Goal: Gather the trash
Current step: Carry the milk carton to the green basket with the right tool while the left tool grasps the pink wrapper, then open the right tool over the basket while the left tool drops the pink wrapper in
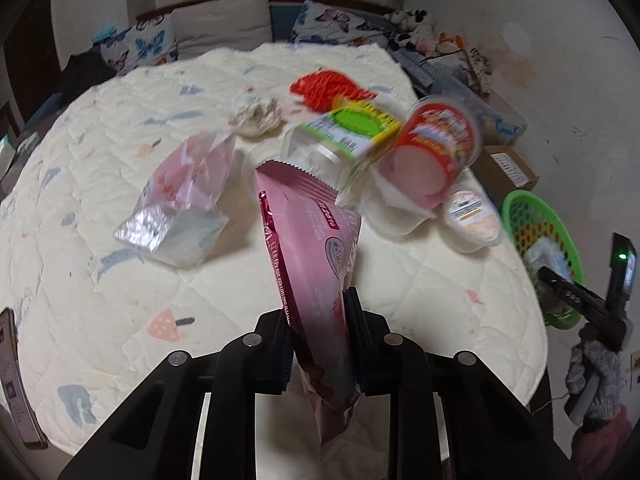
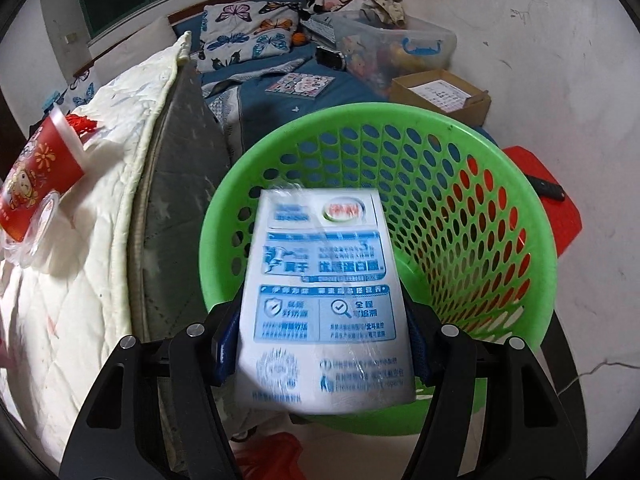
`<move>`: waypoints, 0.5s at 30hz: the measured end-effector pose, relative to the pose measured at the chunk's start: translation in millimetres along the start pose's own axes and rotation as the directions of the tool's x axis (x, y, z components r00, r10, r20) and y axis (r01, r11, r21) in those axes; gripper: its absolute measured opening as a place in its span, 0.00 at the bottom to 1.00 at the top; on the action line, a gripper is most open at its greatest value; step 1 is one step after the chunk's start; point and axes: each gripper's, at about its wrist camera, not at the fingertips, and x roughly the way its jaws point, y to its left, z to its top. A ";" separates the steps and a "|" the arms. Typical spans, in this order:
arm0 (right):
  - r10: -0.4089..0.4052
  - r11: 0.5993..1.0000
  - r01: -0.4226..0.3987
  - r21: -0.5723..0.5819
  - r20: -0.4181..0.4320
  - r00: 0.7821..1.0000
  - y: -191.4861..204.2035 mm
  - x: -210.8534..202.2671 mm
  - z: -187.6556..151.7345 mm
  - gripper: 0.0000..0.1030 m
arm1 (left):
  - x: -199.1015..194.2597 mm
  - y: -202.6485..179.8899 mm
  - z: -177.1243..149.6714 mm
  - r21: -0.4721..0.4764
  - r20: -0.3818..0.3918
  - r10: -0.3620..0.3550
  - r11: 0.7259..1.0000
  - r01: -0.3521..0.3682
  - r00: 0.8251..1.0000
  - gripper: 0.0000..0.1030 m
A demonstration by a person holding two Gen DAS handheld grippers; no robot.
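Left tool (image 1: 318,334) pinches a pink foil snack wrapper (image 1: 310,264), raised upright over the cream quilted bed (image 1: 120,320). Right tool (image 2: 320,346) grips a white-and-blue printed carton (image 2: 324,296) by its side edges, directly above the green perforated plastic basket (image 2: 460,184) beside the bed.

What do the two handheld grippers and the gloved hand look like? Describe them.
Left gripper: black angular plastic fingers, silver round fasteners, dark ribbed pads. Right gripper: the same build, blue pads. The hand wears a grey knit glove with a pink sleeve.
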 end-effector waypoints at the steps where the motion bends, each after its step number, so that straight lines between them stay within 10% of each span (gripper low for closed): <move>1: -0.002 1.000 0.002 0.002 -0.001 1.000 -1.1 1.2 0.9 0.67 | -3.8 -3.0 1.6 0.008 0.010 -0.010 1.000 0.010 1.000 0.21; 15: -0.022 1.000 0.022 0.000 0.044 0.999 -16.0 -21.0 -3.0 0.72 | -15.9 -93.7 33.4 0.209 0.046 -0.212 0.958 0.198 0.976 0.20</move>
